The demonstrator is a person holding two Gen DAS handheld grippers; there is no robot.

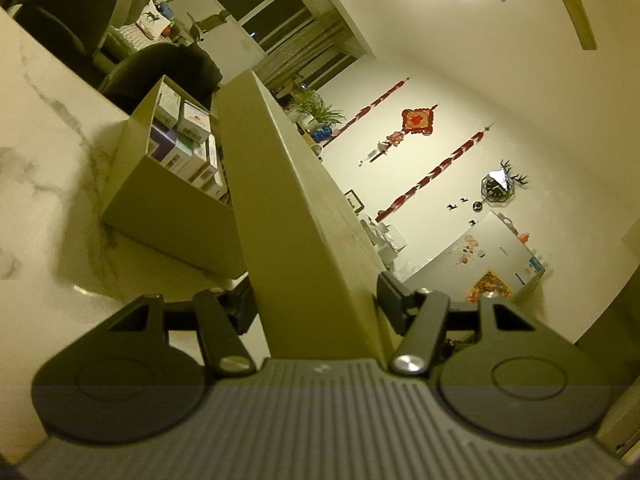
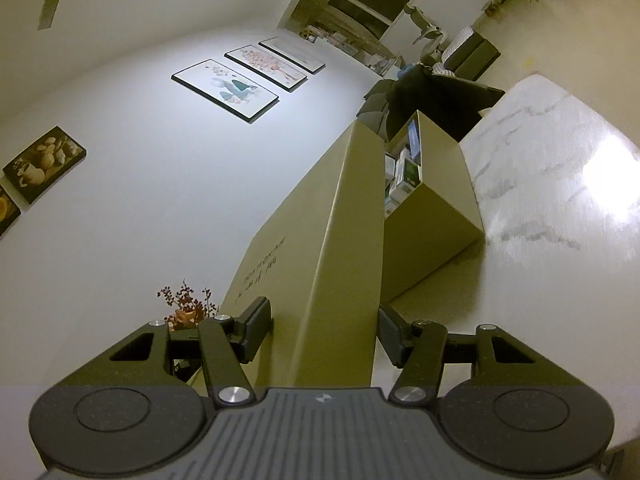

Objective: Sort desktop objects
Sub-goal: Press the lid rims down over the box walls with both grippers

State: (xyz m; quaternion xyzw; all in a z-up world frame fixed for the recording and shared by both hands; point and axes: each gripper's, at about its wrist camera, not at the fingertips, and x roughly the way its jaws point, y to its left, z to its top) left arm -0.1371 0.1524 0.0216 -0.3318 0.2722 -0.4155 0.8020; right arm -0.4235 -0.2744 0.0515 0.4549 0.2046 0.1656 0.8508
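A tan cardboard lid (image 1: 288,200) with faint printed lettering is held on edge, off the table, between both grippers. My left gripper (image 1: 316,300) is shut on one end of the lid, its pads pressing both faces. At the other end of the lid (image 2: 340,240), my right gripper (image 2: 324,328) is shut in the same way. Just behind the lid, an open tan box (image 1: 160,200) stands on the white marble table (image 1: 48,160) with several small cartons (image 1: 188,140) packed inside. The right wrist view shows this box (image 2: 432,208) to the right of the lid.
Black chairs (image 1: 68,12) stand beyond the table's far edge. The marble tabletop (image 2: 560,200) stretches to the right of the box. A fridge (image 1: 500,256) and wall decorations lie behind the lid on one side, framed pictures (image 2: 224,88) and dried flowers (image 2: 188,308) on the other.
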